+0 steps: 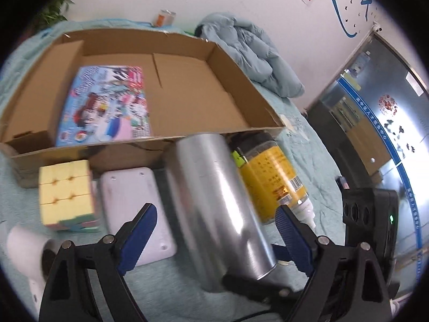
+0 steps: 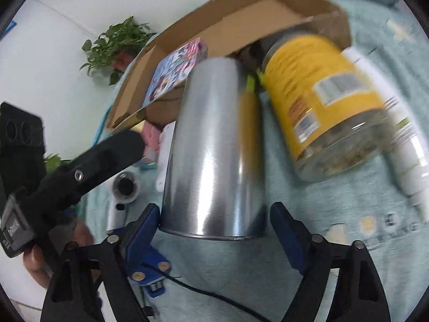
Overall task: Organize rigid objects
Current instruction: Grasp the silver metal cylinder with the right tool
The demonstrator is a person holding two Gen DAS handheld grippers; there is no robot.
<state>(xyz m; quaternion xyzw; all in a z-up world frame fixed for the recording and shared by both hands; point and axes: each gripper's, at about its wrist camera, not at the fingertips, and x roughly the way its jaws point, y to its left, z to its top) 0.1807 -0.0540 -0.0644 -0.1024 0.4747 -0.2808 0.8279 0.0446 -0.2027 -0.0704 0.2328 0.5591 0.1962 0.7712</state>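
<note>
A shiny metal can [image 1: 214, 204] lies on the teal bedspread in front of an open cardboard box [image 1: 187, 88]. My left gripper [image 1: 217, 228] is open, its blue fingers on either side of the can. My right gripper [image 2: 214, 222] is open too, its fingers flanking the can's [image 2: 214, 147] near end. A yellow-labelled jar [image 1: 270, 177] lies right of the can, also in the right wrist view [image 2: 327, 102]. A colourful picture box [image 1: 107, 102] lies inside the cardboard box [image 2: 241, 18]. A pastel puzzle cube [image 1: 67, 190] and a white flat case [image 1: 134, 209] lie left of the can.
A white bottle [image 2: 407, 145] lies right of the jar. A white hair dryer [image 2: 120, 196] lies at the left. A crumpled blue quilt [image 1: 252, 53] is behind the box. A potted plant [image 2: 118, 45] stands by the wall. A black device [image 1: 375, 214] is at the right.
</note>
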